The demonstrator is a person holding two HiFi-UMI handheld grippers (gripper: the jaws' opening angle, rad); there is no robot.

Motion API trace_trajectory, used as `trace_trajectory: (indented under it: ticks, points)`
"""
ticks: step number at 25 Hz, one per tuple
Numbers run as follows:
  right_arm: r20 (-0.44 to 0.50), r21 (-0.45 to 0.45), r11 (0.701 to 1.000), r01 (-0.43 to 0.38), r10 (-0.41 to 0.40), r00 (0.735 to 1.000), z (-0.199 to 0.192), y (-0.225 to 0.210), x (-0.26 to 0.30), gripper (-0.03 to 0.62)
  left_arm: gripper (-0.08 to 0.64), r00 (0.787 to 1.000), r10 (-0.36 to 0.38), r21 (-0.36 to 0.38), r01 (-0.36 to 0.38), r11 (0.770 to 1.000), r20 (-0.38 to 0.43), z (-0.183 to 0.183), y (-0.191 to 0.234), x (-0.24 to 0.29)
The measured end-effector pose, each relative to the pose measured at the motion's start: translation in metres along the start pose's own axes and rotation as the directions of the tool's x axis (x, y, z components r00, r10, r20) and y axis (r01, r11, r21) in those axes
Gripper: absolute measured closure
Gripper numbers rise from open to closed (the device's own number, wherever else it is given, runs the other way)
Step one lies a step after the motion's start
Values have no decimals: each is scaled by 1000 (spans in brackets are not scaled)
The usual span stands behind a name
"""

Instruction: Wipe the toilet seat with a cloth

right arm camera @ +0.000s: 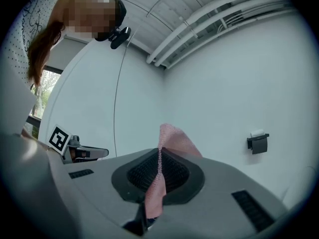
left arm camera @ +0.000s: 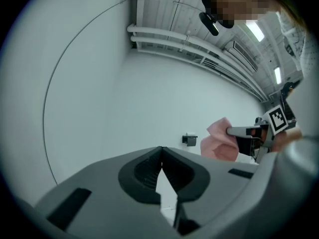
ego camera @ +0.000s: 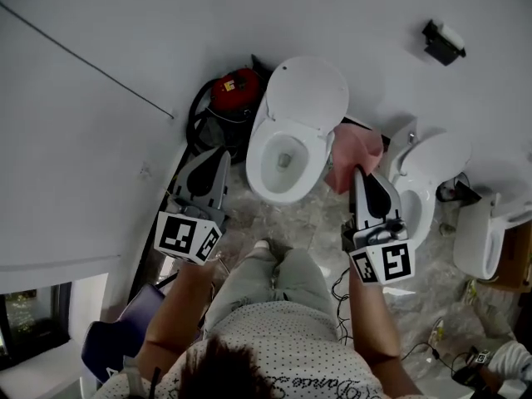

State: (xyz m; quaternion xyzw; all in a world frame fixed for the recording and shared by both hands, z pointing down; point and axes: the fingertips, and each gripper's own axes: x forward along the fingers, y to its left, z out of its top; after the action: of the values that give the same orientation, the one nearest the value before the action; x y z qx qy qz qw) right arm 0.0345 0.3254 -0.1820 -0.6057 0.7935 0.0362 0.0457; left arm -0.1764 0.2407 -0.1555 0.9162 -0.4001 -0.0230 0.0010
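A white toilet stands in the middle of the head view, its seat (ego camera: 264, 175) down around the bowl and its lid (ego camera: 309, 94) raised against the wall. My right gripper (ego camera: 359, 173) (right arm camera: 159, 151) is shut on a pink cloth (ego camera: 356, 150) (right arm camera: 174, 139), held in the air just right of the bowl. The cloth (left arm camera: 218, 142) also shows in the left gripper view, bunched at the right gripper's tip. My left gripper (ego camera: 223, 153) (left arm camera: 160, 149) hovers left of the bowl, jaws shut with nothing between them.
A second white toilet (ego camera: 432, 169) stands to the right, with another white fixture (ego camera: 482, 231) beyond it. A red and black object (ego camera: 233, 91) sits in the corner left of the lid. A paper holder (ego camera: 440, 41) hangs on the wall. Cables (ego camera: 342, 285) lie on the marbled floor.
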Motion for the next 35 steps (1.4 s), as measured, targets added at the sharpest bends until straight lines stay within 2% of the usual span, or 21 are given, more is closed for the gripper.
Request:
trace_trajectory:
  ticks: [6, 12, 18, 26, 35]
  points:
    - [-2, 26, 1000, -3, 3, 1000, -11, -23, 33, 574, 558, 1000, 10, -19, -11, 1000, -24, -15, 16, 31]
    - [27, 49, 997, -65, 64, 998, -16, -50, 79, 574, 558, 999, 27, -23, -28, 999, -24, -18, 29, 73]
    - [25, 58, 988, -145, 144, 989, -26, -96, 145, 572, 558, 996, 87, -28, -88, 996, -19, -21, 52, 138]
    - [1, 108, 968, -228, 229, 973, -54, -141, 209, 572, 558, 990, 125, -15, -126, 992, -64, -39, 70, 204]
    - [-73, 168, 964, -204, 219, 973, -111, -158, 249, 572, 558, 988, 115, -47, -121, 992, -106, -81, 104, 248]
